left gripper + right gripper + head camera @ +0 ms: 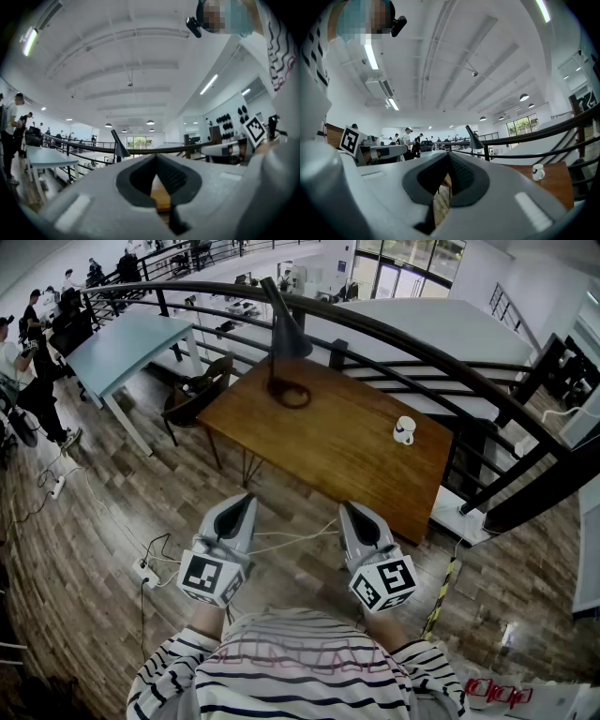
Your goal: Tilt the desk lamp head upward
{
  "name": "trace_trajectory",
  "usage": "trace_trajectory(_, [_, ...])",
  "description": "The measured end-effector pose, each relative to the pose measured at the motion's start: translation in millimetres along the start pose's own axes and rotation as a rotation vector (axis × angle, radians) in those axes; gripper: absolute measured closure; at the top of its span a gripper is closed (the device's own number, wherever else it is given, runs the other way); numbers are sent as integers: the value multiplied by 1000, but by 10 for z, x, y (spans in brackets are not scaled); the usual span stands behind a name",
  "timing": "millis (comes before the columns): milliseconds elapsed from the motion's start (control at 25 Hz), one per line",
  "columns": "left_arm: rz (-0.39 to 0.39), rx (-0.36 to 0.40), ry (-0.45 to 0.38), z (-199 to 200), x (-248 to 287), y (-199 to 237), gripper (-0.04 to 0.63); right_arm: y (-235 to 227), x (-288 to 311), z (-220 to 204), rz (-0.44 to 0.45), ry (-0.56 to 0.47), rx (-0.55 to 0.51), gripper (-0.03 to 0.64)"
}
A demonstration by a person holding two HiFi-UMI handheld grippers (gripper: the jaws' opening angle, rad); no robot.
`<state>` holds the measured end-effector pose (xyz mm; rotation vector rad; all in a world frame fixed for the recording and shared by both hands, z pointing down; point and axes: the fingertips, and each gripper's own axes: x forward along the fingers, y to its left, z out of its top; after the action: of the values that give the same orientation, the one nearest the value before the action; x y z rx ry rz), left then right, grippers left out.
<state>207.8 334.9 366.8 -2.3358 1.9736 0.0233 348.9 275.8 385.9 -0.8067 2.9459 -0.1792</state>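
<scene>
The left gripper point(247, 501) and right gripper point(349, 510) hang short of the worktop's point(328, 451) near edge, jaws pressed together. The desk lamp point(284, 334) stands at its far left edge beside the railing point(394, 334), well apart from the mug point(404, 430).

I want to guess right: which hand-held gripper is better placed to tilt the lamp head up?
Probably the left hand-held gripper: the desk lamp stands far left on the wooden table, nearer its side. The right hand-held gripper would reach across.
</scene>
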Motion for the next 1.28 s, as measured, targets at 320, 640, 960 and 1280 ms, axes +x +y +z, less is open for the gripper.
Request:
trace_trajectory(320, [-40, 18, -22, -102, -19, -370, 591, -16, -124, -52, 83, -33, 55, 617])
trace_trajectory(640, [-15, 2, -9, -250, 108, -161, 529, -133, 0, -109, 74, -34, 53, 611])
trace_trajectory(960, [-76, 8, 6, -264, 369, 609, 480, -75, 852, -79, 36, -43, 72, 528])
trace_trajectory(1280, [-142, 15, 22, -280, 447, 1856, 461, 259, 1976, -114, -45, -56, 99, 468])
